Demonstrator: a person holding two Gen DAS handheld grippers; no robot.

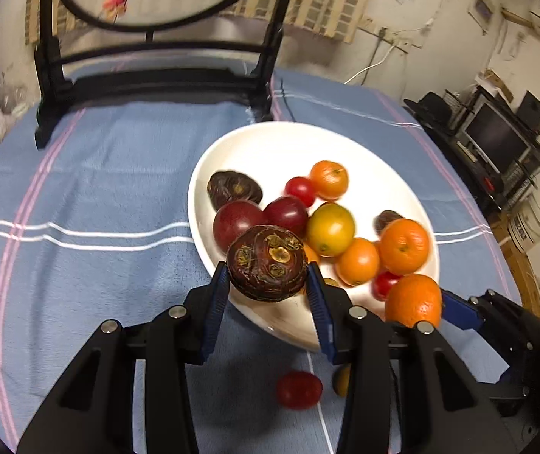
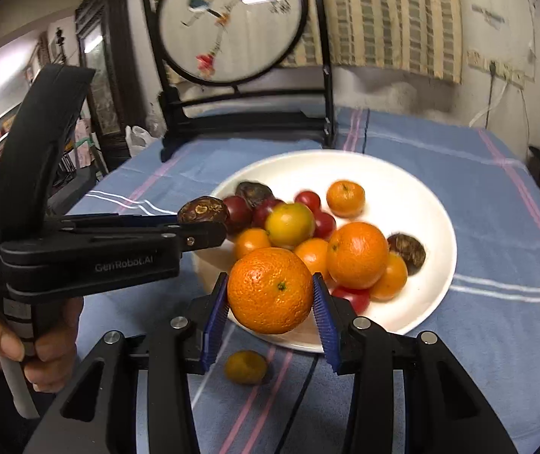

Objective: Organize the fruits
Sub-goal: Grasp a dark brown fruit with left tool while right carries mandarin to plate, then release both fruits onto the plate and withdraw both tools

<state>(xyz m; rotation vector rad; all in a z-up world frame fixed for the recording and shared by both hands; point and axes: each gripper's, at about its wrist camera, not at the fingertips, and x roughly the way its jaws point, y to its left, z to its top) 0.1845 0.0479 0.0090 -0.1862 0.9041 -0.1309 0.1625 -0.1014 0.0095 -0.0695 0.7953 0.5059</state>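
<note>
While the water chestnut sits pinched between the left gripper fingers, it hangs above the near rim of the plate. Right gripper fingers clamp an orange, also over the plate's near edge. Plate holds mixed fruit: mandarins, red tomatoes, a yellow-green citrus, more chestnuts. On the blue cloth w/ stripes over the table, just beside the plate: a tomato & a small citrus. A hand grips the left handle.
</note>
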